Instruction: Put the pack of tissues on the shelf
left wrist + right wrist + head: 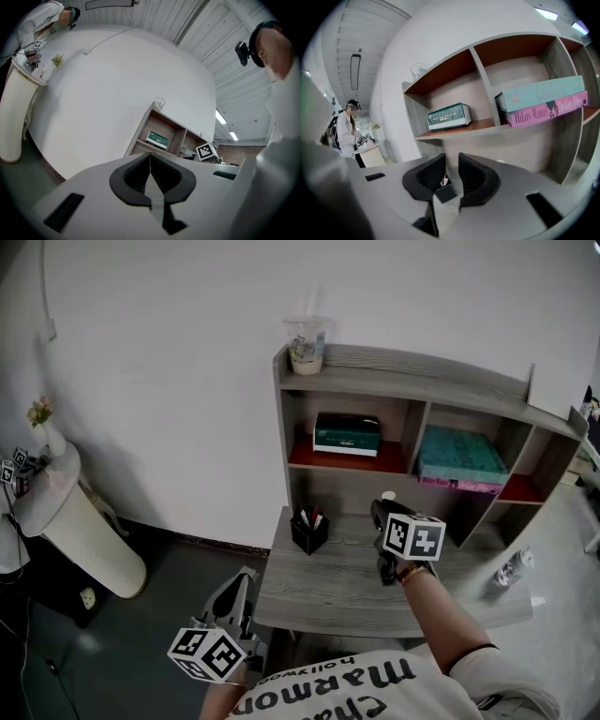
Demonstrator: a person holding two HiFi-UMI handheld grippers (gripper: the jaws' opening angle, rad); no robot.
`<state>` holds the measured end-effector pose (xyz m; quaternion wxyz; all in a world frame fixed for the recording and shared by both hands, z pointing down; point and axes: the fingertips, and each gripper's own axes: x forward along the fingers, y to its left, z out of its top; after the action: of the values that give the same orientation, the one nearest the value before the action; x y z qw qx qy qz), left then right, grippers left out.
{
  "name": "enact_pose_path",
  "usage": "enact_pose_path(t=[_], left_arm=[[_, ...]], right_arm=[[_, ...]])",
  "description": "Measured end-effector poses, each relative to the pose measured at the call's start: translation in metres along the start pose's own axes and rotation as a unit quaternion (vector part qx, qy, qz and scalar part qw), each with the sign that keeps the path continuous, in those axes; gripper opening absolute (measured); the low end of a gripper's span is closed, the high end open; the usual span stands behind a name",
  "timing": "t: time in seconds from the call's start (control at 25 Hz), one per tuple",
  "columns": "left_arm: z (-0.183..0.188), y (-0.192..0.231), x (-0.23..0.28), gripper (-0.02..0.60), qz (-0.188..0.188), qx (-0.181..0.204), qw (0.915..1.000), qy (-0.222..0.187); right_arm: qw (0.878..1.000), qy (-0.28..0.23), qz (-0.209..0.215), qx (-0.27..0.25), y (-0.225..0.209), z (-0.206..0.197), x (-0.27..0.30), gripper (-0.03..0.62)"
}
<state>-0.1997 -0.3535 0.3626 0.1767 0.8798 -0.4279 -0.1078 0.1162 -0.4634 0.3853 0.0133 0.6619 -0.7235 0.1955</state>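
Observation:
The green pack of tissues [347, 434] lies in the left compartment of the grey wooden shelf [412, 371], on its red-brown board. It also shows in the right gripper view [449, 116] and, small, in the left gripper view [158, 139]. My right gripper [383, 508] hovers over the desk [337, 592] in front of the shelf's middle, below the pack. Its jaws [451, 161] stand a narrow gap apart with nothing held. My left gripper [244, 582] hangs low off the desk's left front corner, jaws closed together [150, 157] and empty.
A black pen holder [309, 531] stands on the desk under the tissue compartment. Teal and pink books [461, 457] fill the right compartment. A plastic cup [307, 343] sits on the shelf top. A bottle [514, 568] lies at the desk's right. A white round stand [66, 521] is at far left.

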Motion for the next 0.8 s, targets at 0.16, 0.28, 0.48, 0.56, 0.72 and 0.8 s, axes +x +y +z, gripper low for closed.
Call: enact_pose_path(t=[0.16, 0.28, 0.48, 0.56, 0.72, 0.8], left_arm=[[0.005, -0.01, 0.006, 0.018, -0.02, 0.015, 0.9997, 0.003], [0.006, -0.015, 0.007, 0.018, -0.023, 0.02, 0.9995, -0.004], [0.003, -0.032, 0.012, 0.018, -0.036, 0.022, 0.9991, -0.009], [0.001, -0.043, 0.016, 0.018, -0.044, 0.024, 0.9987, -0.009], [-0.007, -0.068, 0.021, 0.018, -0.065, 0.029, 0.9974, -0.004], [-0.008, -0.08, 0.022, 0.018, -0.072, 0.034, 0.9968, -0.004]], right_arm=[[0.997, -0.024, 0.043, 0.059, 0.016, -0.009, -0.023, 0.073], [0.992, -0.048, 0.068, 0.09, 0.024, -0.007, -0.042, 0.018], [0.993, -0.057, 0.095, 0.031, 0.042, 0.001, -0.07, 0.008], [0.99, -0.073, 0.121, 0.004, 0.054, 0.008, -0.083, 0.008], [0.98, -0.104, 0.167, -0.017, 0.07, 0.014, -0.113, 0.008], [0.974, -0.126, 0.189, -0.008, 0.072, 0.019, -0.127, 0.008]])
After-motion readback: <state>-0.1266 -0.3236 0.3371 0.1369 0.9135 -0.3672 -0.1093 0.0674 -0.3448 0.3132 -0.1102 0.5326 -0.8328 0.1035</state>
